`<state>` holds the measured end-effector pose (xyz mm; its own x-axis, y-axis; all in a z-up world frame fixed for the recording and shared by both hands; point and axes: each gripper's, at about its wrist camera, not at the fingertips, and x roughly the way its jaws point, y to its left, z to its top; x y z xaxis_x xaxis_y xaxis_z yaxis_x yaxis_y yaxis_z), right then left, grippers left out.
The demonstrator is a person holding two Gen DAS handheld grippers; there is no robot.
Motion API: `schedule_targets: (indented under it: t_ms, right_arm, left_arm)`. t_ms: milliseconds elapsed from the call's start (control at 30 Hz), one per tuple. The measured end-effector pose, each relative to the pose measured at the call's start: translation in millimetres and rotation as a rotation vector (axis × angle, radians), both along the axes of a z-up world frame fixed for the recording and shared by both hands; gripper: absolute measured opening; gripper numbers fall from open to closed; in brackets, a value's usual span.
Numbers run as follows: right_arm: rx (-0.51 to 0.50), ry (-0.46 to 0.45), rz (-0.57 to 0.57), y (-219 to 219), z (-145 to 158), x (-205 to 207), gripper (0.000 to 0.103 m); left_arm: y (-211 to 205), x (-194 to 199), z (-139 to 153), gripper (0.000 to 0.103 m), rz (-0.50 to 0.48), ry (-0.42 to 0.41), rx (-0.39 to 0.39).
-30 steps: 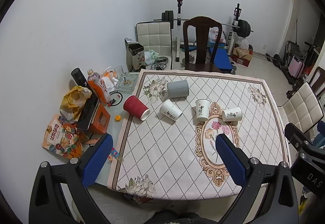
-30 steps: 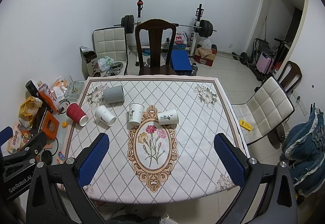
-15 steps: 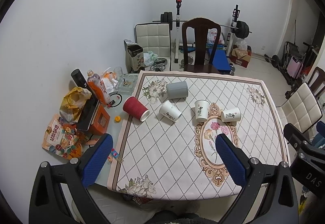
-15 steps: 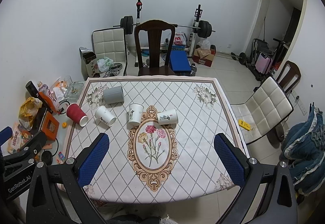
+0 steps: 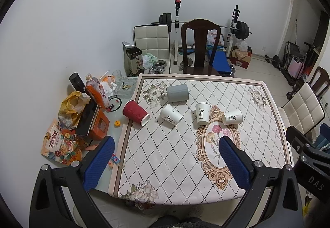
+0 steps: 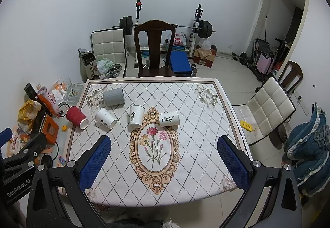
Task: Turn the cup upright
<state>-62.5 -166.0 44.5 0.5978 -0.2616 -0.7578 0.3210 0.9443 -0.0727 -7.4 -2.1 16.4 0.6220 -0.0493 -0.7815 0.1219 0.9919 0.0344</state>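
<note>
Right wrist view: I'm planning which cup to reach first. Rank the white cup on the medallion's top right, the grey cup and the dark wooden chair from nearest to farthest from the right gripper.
1. White cup, lying on its side on the medallion's upper right rim, closest to the right gripper.
2. Grey cup, on its side, far left of the table.
3. Dark wooden chair, beyond the table's far edge.
</note>
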Motion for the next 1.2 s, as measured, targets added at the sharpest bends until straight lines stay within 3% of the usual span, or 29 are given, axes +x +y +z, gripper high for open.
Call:
schedule_targets:
  t_ms: [200, 367, 500, 800, 1033, 1200]
  right_arm:
    - [0.012, 0.007, -0.007, 1, -2, 3, 0.103]
    - [0.040, 0.063, -0.055, 1, -28, 25, 0.103]
    - [0.056, 0.146, -0.100, -4, -71, 49, 0.103]
    - [0.067, 0.371, -0.159, -28, -199, 112, 0.103]
    - [0.091, 0.492, -0.136, -44, -289, 171, 0.101]
    - [0.117, 0.559, -0.116, -53, -329, 201, 0.097]
  left_arm:
    - [5, 7, -6, 0.103, -0.004, 0.004, 0.000]
    - [17, 31, -36, 0.103, 0.014, 0.063, 0.000]
    - [21, 55, -79, 0.103, 0.028, 0.132, 0.020]
    - [16, 115, -185, 0.103, 0.079, 0.360, 0.075]
    - [13, 173, -239, 0.103, 0.174, 0.481, 0.076]
    - [12, 217, -272, 0.103, 0.233, 0.546, 0.040]
